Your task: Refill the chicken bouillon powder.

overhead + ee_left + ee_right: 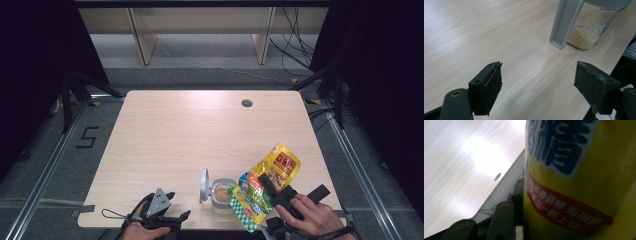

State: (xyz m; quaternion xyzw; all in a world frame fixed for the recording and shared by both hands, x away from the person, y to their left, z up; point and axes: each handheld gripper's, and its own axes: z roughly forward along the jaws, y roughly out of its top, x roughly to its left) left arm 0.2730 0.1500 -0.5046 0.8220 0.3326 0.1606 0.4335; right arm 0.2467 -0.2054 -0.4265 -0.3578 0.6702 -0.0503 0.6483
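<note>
High view: your right gripper (pixel 267 187) pinches the yellow pouch (pixel 265 187), tilted, spout end down at the jar (pixel 222 194); left gripper view shows your left gripper (pixel 537 82) jaws spread.

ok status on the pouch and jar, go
Right gripper shut on yellow pouch, tipped over open jar. Left gripper open, idle beside jar. Flip lid up; nothing blocking.

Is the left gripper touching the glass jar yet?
Apart. In the left gripper view, the left gripper stands open, with bare table between its jaws and the jar beyond.
</note>
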